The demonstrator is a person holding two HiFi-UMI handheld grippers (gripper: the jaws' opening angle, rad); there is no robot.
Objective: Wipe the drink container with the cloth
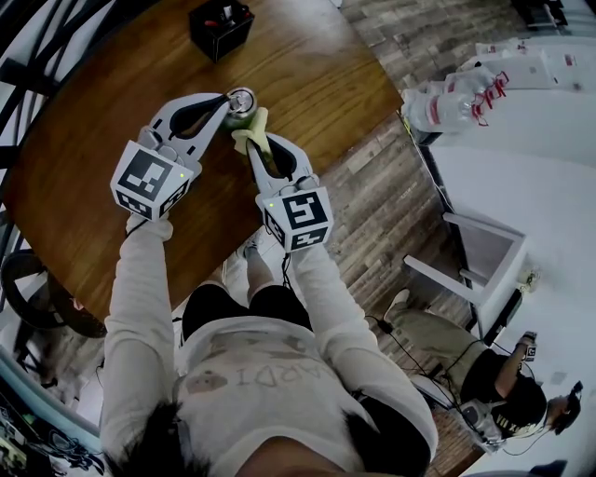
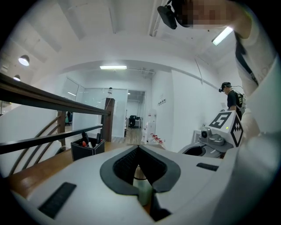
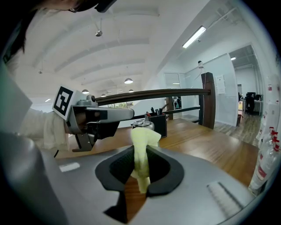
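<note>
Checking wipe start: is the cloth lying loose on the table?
No, the yellow-green cloth is pinched in the right gripper, held up beside the drink can.

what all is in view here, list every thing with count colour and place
round wooden table: one, brown, under both grippers
metal drink can: one, green with a silver top, over the table
soft folded cloth: one, pale yellow-green, right beside the can
square pen holder: one, black, far side of the table
clear plastic bottles: several, red labels, on the white counter at right
white furniture frame: one, on the floor at right
other person: one, dark top, lower right
left gripper: one, grey, shut on the can
right gripper: one, grey, shut on the cloth
</note>
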